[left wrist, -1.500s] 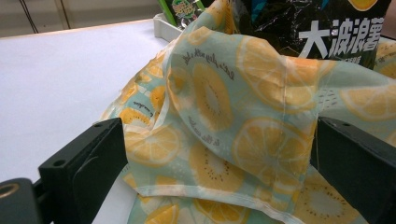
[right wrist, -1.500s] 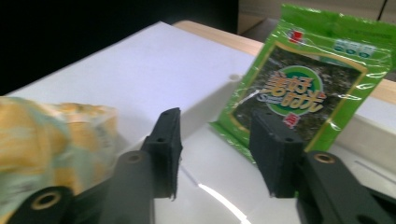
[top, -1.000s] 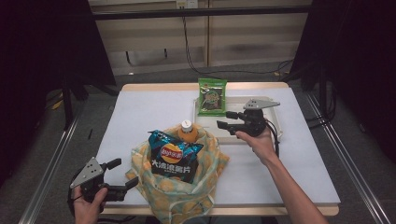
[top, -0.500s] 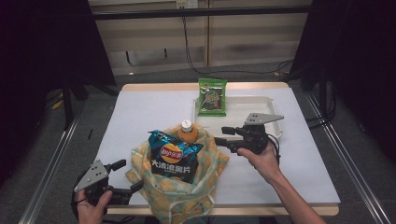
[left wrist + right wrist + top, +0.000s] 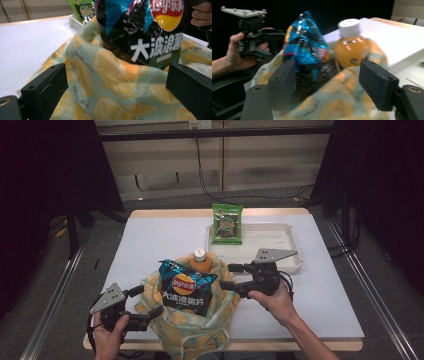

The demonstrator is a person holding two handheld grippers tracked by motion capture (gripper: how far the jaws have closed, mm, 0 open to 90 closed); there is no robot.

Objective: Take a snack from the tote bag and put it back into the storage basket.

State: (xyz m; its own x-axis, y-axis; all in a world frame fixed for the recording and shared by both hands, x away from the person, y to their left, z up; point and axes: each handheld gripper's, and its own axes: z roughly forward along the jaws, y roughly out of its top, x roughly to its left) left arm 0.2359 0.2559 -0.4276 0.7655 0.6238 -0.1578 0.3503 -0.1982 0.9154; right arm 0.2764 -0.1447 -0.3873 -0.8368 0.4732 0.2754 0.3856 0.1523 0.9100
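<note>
A lemon-print cloth bag (image 5: 192, 330) stands at the table's front middle. In it sit a blue and black chip packet (image 5: 184, 287) and an orange juice bottle (image 5: 200, 261) with a white cap. My left gripper (image 5: 150, 301) is open at the bag's left side, and its view has the cloth (image 5: 107, 82) between the wide jaws of the left gripper (image 5: 117, 85). My right gripper (image 5: 229, 276) points left at the bag's right rim. Its jaws have just been opening; in its own view the right gripper (image 5: 330, 82) frames the rim, bottle (image 5: 350, 48) and packet (image 5: 305, 42) without pressing.
A white tray (image 5: 280, 237) lies at the back right with a green snack packet (image 5: 227, 223) leaning on its left end. The white tabletop (image 5: 145, 245) spreads to the left and behind the bag. Dark floor and metal rails surround the table.
My right gripper has come from beside the tray toward the front, down to the bag's right rim. My left gripper has edged slightly toward the bag.
</note>
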